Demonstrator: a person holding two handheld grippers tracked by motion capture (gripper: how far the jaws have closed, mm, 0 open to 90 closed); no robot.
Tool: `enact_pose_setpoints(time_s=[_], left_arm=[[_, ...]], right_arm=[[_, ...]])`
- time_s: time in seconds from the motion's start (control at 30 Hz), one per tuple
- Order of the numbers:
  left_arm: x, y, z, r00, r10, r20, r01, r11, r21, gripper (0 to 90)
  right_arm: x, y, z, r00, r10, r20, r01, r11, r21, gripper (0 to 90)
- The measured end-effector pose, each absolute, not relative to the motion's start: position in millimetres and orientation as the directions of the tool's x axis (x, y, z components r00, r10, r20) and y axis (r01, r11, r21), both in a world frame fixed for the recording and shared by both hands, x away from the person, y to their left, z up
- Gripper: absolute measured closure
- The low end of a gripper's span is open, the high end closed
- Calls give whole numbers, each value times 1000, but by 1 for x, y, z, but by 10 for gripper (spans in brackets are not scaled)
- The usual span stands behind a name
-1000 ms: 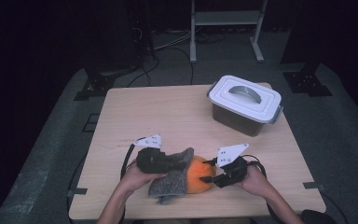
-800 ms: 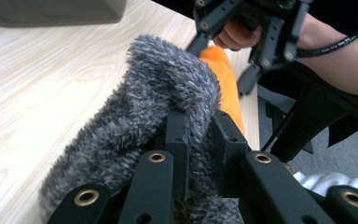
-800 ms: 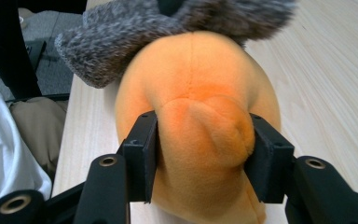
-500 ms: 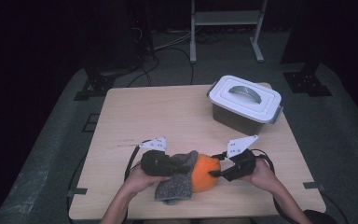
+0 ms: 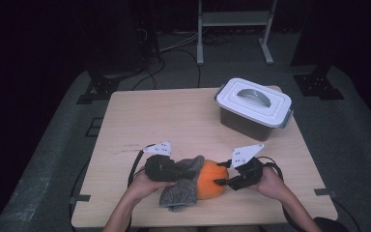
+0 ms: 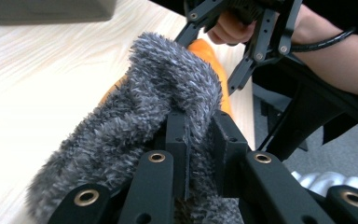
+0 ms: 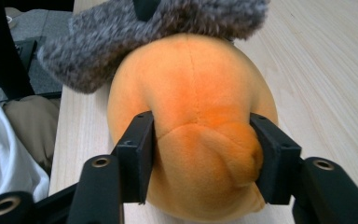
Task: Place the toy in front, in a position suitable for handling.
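Note:
An orange plush toy lies near the table's front edge, with a grey fuzzy cloth draped over its left side. My left gripper is shut on a fold of that grey cloth. In the left gripper view the pads pinch the fabric. My right gripper comes in from the right. Its jaws have just been closing on a bulge at the end of the orange toy, and the pads press into it from both sides. The grey cloth hangs over the toy's far end.
A grey box with a white clip-on lid and a handle stands at the back right of the wooden table. The front edge runs just below my hands. A metal stand and cables are on the floor behind.
The right gripper has shifted slightly at the orange toy's right end. The left hand and the grey cloth have stayed in place.

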State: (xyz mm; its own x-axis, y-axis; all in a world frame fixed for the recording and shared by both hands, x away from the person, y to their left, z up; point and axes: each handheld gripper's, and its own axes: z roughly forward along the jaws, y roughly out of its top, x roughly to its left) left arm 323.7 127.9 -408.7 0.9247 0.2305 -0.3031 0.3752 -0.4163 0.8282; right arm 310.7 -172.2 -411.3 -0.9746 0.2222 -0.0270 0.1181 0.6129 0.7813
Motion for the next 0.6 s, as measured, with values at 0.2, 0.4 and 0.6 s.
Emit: enact_pose_setpoints(time_s=[0.2, 0.4, 0.6], left_arm=[[328, 137, -413, 912, 259, -318, 401, -405, 822, 788], [324, 132, -406, 924, 228, -307, 375, -383, 844, 788], [322, 125, -404, 930, 218, -295, 361, -399, 843, 788]], right_arm=[[316, -180, -416, -975, 222, 15, 146, 586, 797, 456], [311, -177, -417, -981, 196, 0, 117, 583, 804, 477], [304, -168, -415, -988, 145, -57, 43, 604, 796, 489]])
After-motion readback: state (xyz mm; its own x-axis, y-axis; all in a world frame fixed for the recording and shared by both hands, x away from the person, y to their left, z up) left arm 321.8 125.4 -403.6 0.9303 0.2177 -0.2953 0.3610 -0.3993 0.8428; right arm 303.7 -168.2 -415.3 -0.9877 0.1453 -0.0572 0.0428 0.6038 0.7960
